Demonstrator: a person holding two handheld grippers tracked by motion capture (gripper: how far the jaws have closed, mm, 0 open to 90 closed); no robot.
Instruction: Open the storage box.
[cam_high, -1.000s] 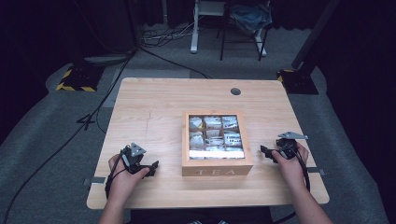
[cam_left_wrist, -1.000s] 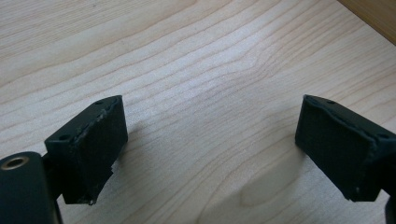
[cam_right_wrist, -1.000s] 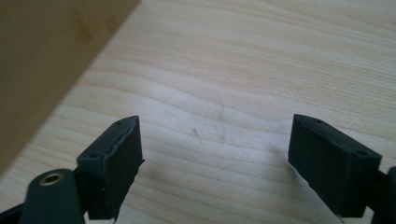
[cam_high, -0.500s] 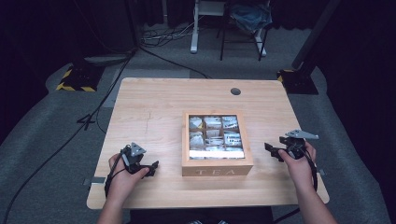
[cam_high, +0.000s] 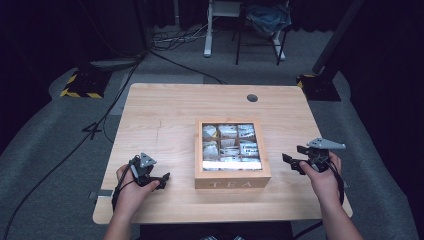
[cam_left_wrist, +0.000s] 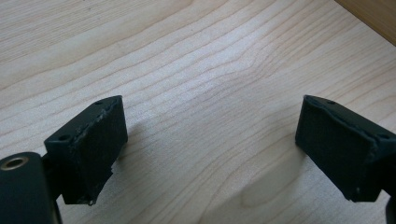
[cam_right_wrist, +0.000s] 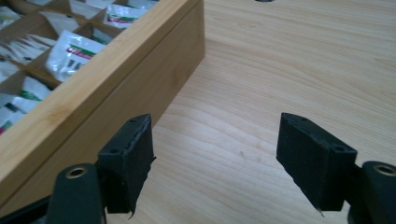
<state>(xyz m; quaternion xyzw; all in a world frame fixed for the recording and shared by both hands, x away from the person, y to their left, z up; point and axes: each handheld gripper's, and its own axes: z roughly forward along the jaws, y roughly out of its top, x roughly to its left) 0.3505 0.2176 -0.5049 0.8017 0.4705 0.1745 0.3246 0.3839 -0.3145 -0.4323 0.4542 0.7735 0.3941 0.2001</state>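
Wooden tea box (cam_high: 232, 175) standing open near the front middle of the desk (cam_high: 165, 115), its compartments packed with tea bags (cam_high: 227, 147). Left hand-held gripper (cam_high: 161, 181) low over bare wood well left of the box, jaws wide apart, nothing between them. Right hand-held gripper (cam_high: 292, 161) raised just off the box's right wall, pointing at it, jaws apart yet just now closing inward, only bare desk between them, box wall beside one jaw
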